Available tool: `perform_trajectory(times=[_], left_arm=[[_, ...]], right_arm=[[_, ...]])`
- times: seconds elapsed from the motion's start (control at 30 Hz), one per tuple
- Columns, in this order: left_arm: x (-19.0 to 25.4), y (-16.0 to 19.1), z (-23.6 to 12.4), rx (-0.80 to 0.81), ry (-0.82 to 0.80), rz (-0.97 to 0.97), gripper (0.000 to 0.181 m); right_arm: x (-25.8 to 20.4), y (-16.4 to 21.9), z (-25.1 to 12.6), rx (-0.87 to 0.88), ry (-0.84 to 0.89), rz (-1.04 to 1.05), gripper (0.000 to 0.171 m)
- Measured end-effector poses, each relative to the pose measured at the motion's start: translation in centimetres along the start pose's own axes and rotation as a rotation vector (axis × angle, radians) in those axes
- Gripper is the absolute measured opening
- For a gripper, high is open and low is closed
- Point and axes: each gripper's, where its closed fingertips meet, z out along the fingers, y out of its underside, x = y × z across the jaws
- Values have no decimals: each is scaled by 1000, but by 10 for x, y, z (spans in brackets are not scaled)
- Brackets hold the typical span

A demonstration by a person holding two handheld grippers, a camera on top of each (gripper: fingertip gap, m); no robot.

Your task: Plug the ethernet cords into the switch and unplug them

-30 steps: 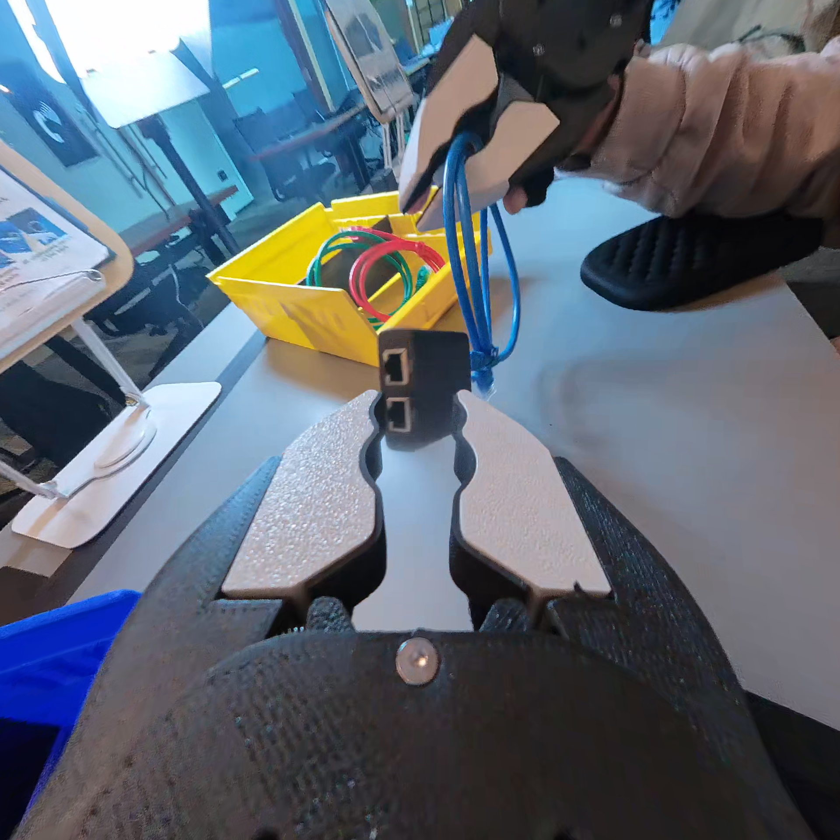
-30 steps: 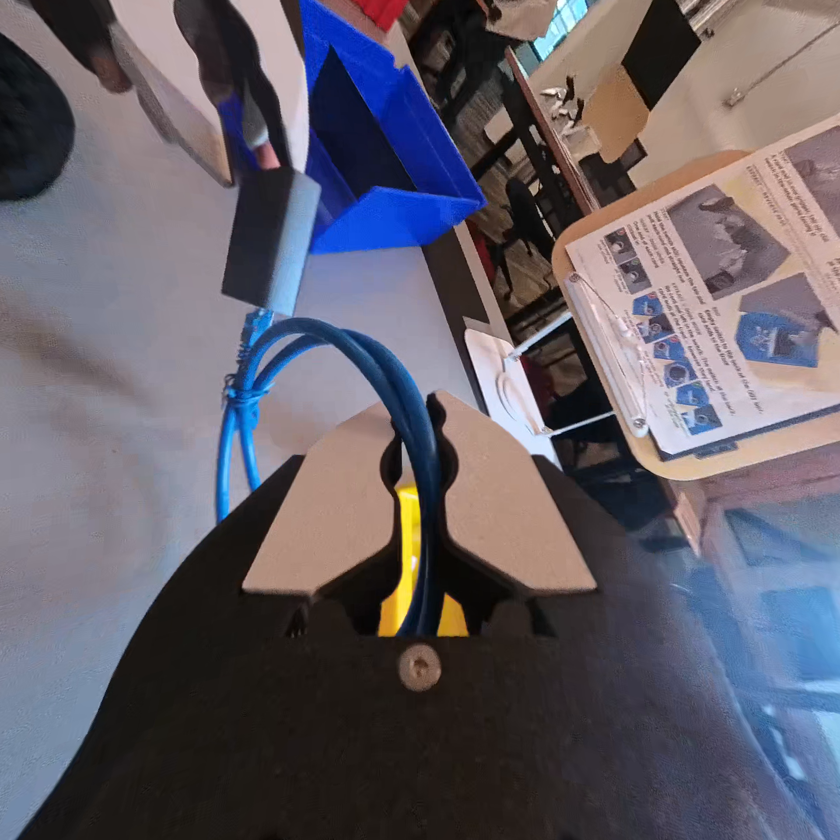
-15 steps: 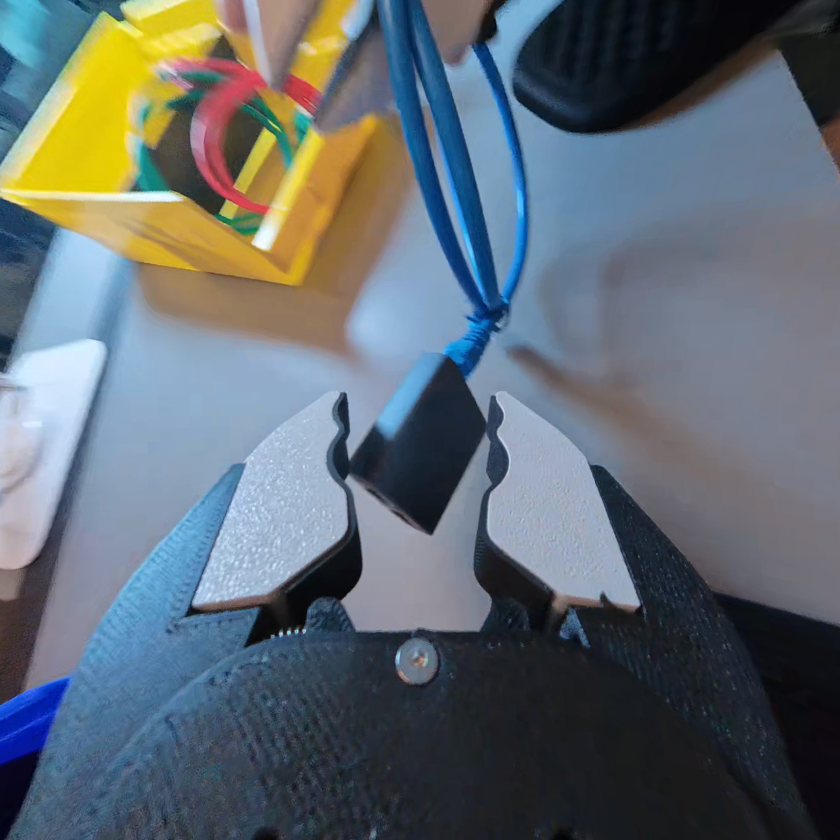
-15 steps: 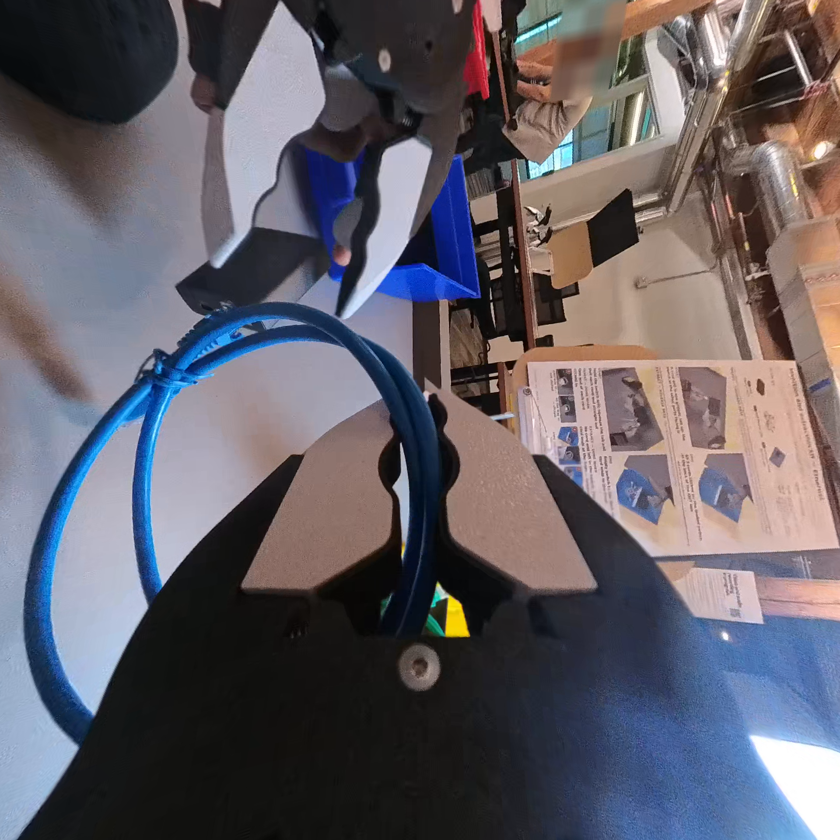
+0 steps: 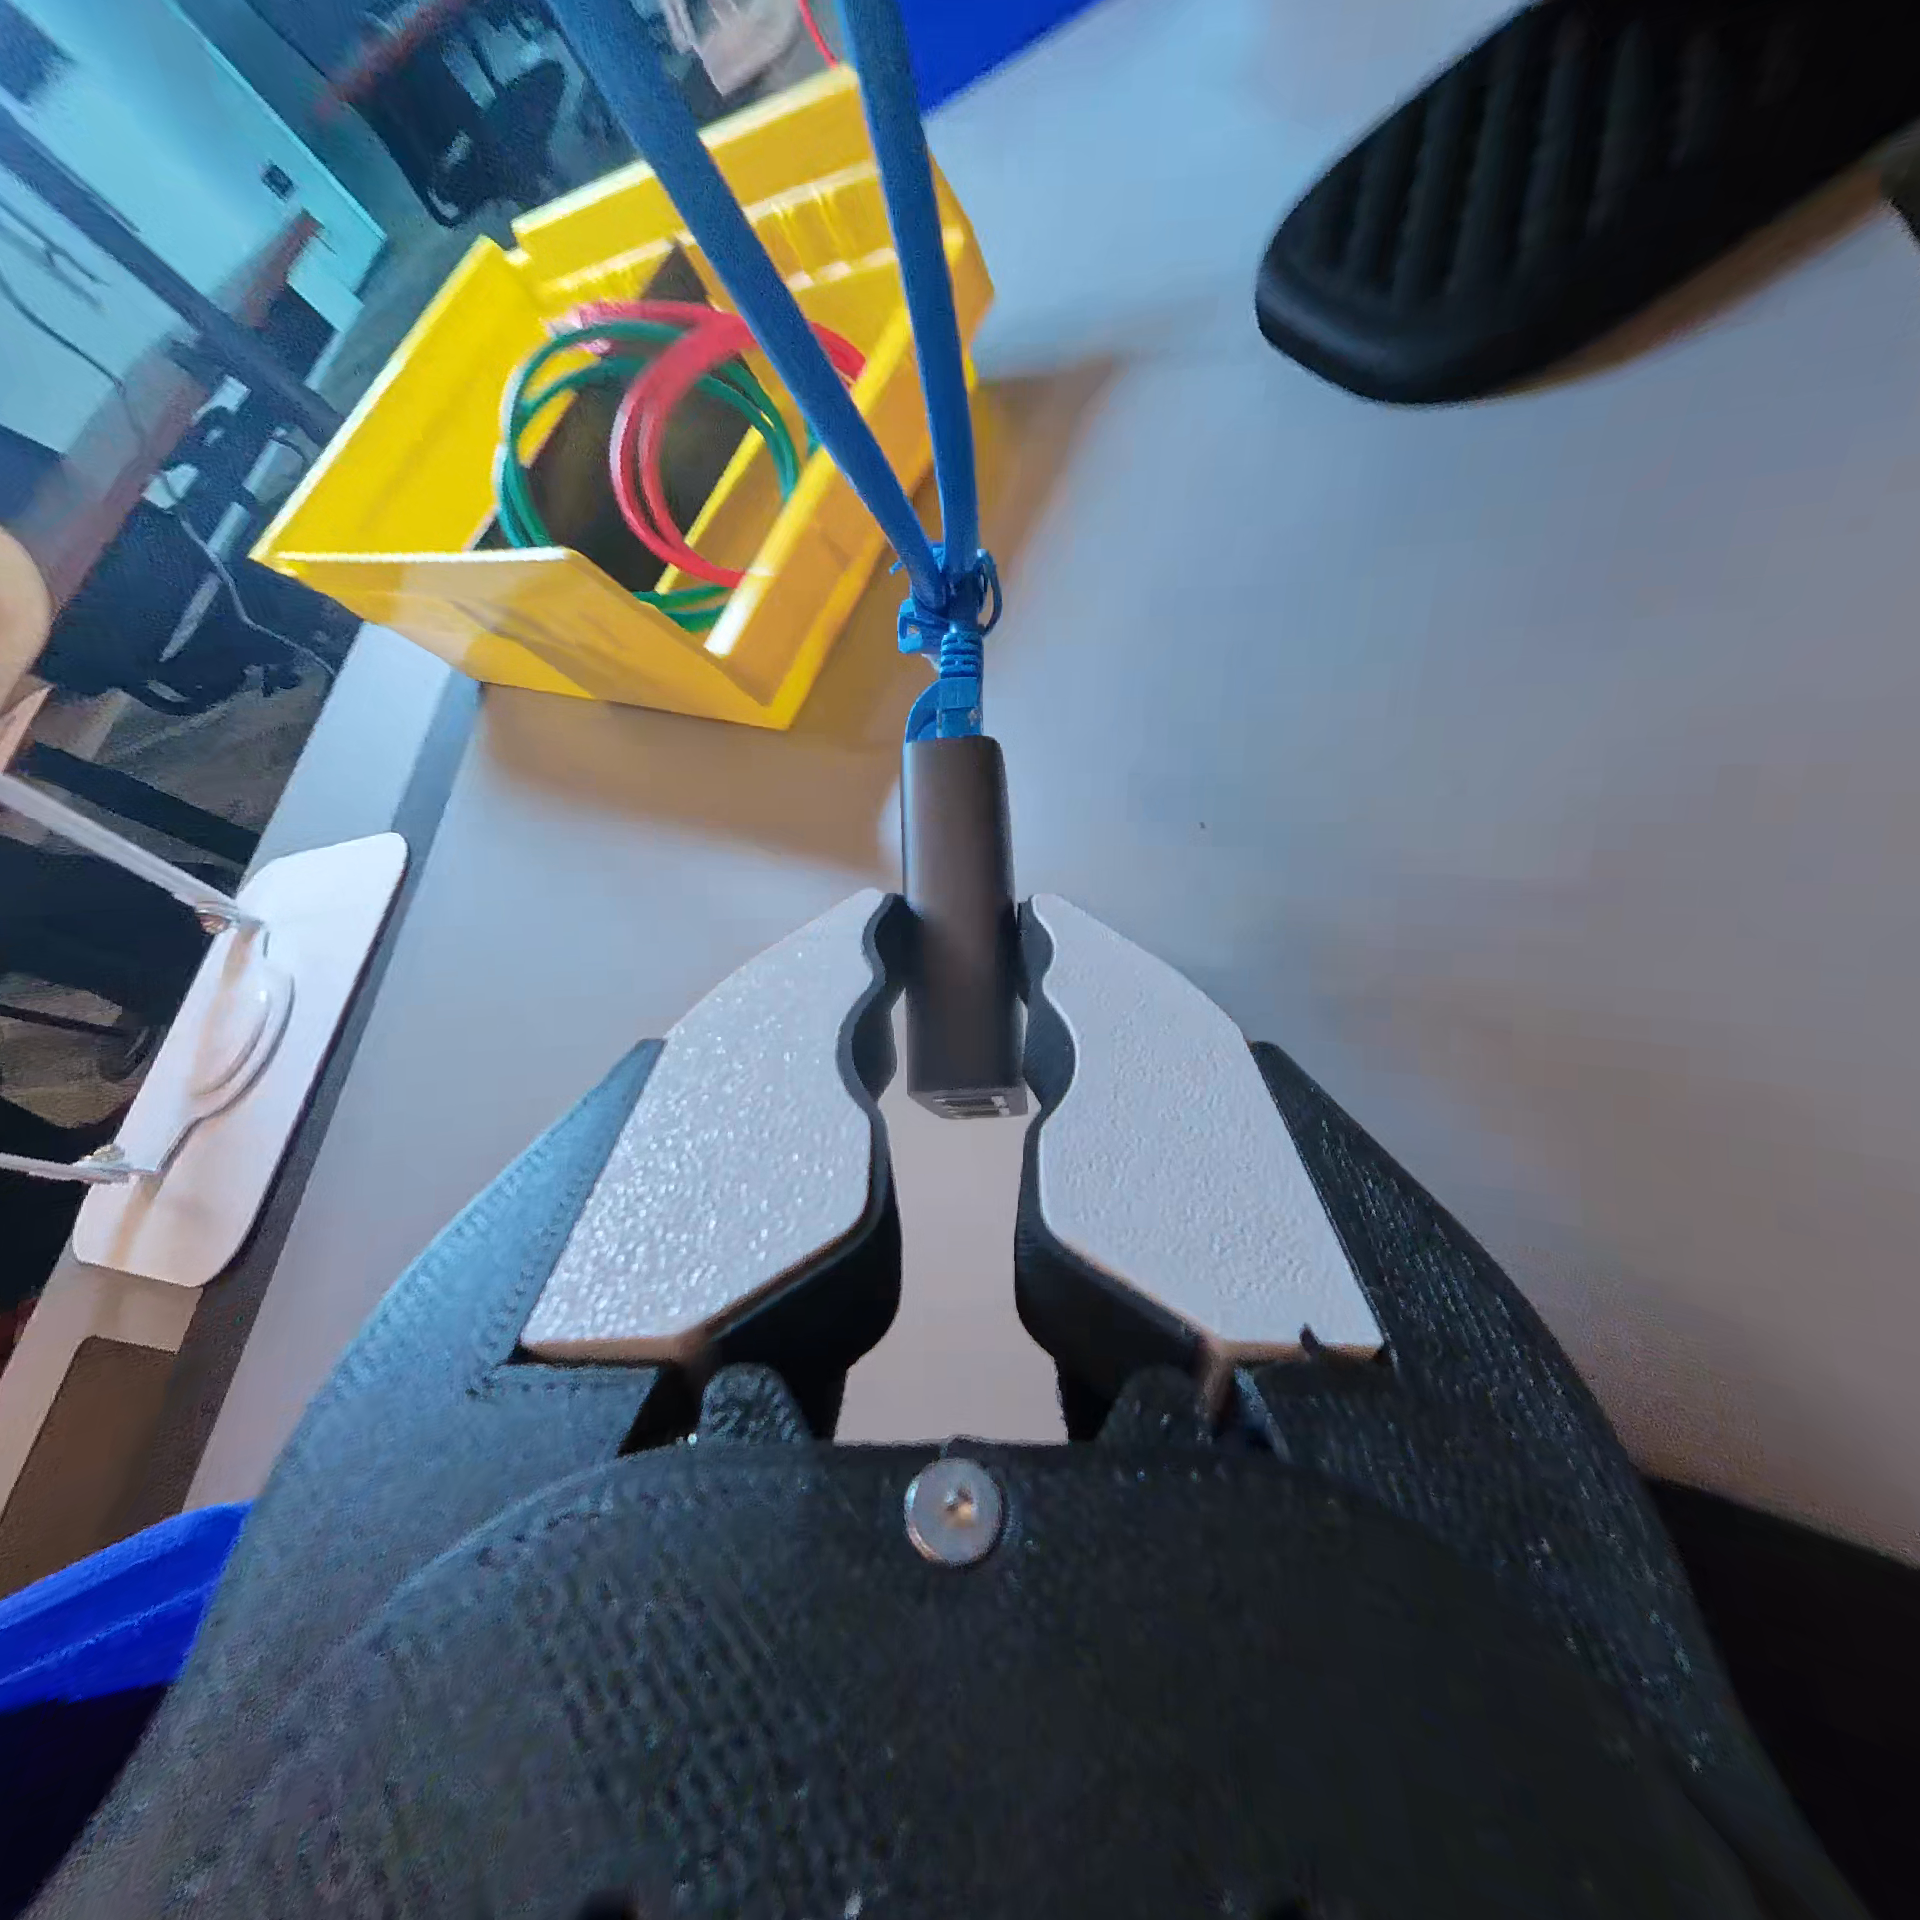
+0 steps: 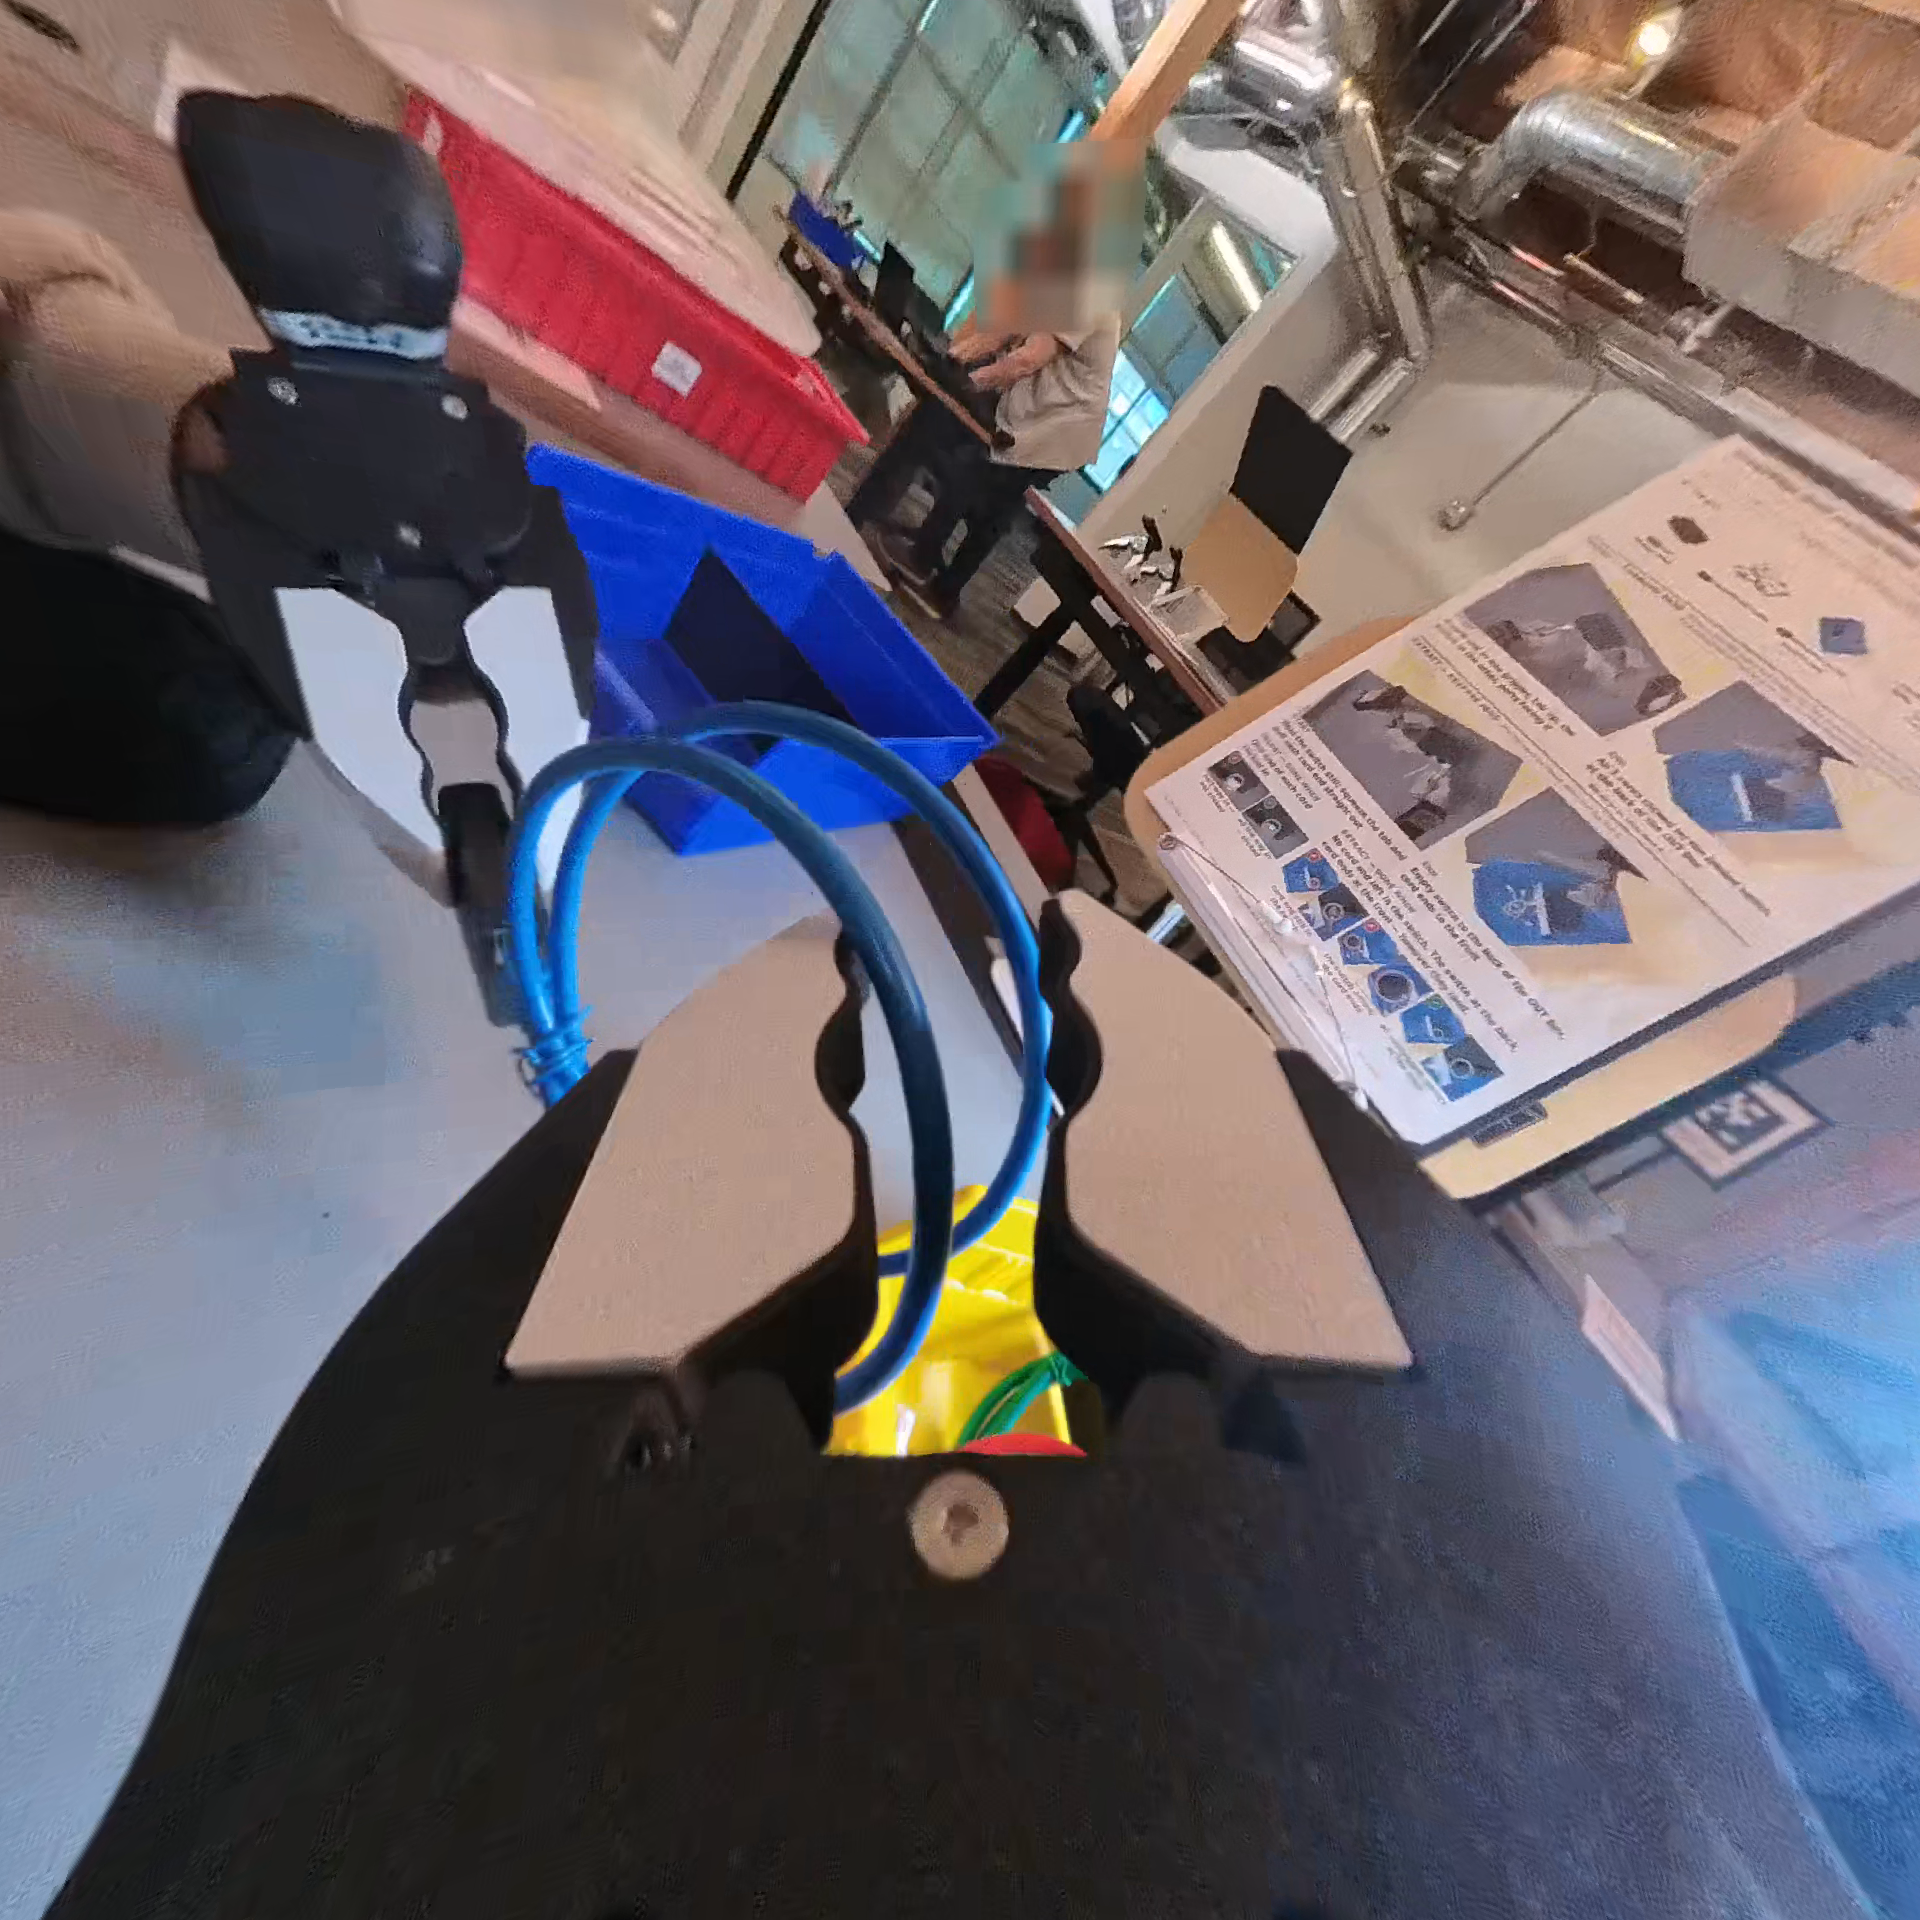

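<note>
A: Where is the small black box-shaped switch (image 5: 958, 914)?

B: Above the pale grey matte tabletop (image 5: 1455, 831), pinched between the left gripper (image 5: 956, 935) fingers. The coiled blue ethernet cord (image 6: 914, 935) is plugged into its far end.

A: The right gripper (image 6: 951, 1023)?

B: Spread; the cord loops loosely between its fingers. Beyond the switch: a yellow plastic bin (image 5: 436, 582) with red and green cords. Behind: a workshop.

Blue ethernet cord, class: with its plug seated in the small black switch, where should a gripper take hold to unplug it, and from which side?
Grip the plug boot just beyond the black switch, closing across its sides from above, probably pulling along the switch's long axis. The loops would only flex.
</note>
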Motion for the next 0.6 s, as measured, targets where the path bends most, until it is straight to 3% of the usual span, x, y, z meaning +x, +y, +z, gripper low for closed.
perform_trajectory(times=[0.13, 0.33, 0.4, 0.5, 0.6], left_arm=[[-18, -11, -12, 67, -87, -31, 21], [-38, -7, -28, 118, -151, -119, 20], [-44, -8, -35, 145, -176, -124, 20], [-44, -13, -37, 167, -183, -93, 20], [-35, -14, -30, 147, -183, -46, 20]], right_arm=[[14, -16, -17, 20, 66, 40, 36], [56, 16, -46, -269, 279, -52, 32], [40, 24, -45, -270, 161, -36, 28], [-20, 18, -13, -144, -86, -21, 26], [-72, 39, 29, -227, -192, -137, 26]])
